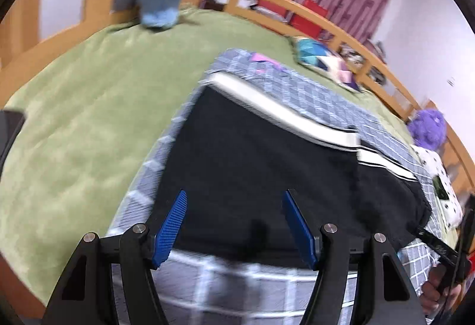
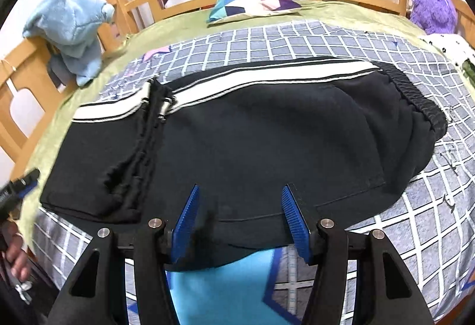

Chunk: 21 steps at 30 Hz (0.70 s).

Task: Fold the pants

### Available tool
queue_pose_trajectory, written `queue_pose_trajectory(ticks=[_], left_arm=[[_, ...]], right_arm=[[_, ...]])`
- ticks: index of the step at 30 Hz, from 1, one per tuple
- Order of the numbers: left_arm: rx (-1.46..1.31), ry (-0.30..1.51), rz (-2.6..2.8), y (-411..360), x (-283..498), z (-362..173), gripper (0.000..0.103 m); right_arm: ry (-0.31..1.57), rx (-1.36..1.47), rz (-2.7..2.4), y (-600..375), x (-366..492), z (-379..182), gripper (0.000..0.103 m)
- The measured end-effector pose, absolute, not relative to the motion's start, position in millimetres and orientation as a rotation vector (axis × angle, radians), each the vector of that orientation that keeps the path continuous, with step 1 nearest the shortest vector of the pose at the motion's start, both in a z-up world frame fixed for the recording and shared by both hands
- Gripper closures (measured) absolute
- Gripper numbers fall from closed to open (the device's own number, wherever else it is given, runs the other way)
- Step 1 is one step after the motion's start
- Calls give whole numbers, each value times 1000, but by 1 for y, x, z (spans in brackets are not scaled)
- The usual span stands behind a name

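Black fleece pants [image 2: 237, 146], white side stripe, ribbed elastic waistband at right: folded, centre frame, on a grey checked quilt [image 2: 326, 45]. Left gripper [image 1: 234, 227] and right gripper [image 2: 240, 221], blue ridged pads, both spread over the fabric, grasping nothing. No legible writing.

Black pants [image 1: 261, 164] (white side stripe) beneath spread left tongs [image 1: 234, 200], on checked cloth [image 1: 299, 93]

No text, label, brand, number or sign can be read in either view.
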State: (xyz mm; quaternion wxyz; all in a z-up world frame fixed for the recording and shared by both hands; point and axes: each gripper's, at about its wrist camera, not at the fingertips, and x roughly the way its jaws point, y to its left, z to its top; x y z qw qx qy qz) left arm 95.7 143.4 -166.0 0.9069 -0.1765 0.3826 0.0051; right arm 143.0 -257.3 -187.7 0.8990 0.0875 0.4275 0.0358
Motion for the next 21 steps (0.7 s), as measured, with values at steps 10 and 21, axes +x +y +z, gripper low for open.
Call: queue_pose_trajectory(ticks=[10,21], left_arm=[[-568,850,-38,197,85,-199,38],[-647,889,-36,185,109,-216,40]], right_arm=[[914,119,75,-239,137,-196,46],[945,108,39,-241,144,-208,46]])
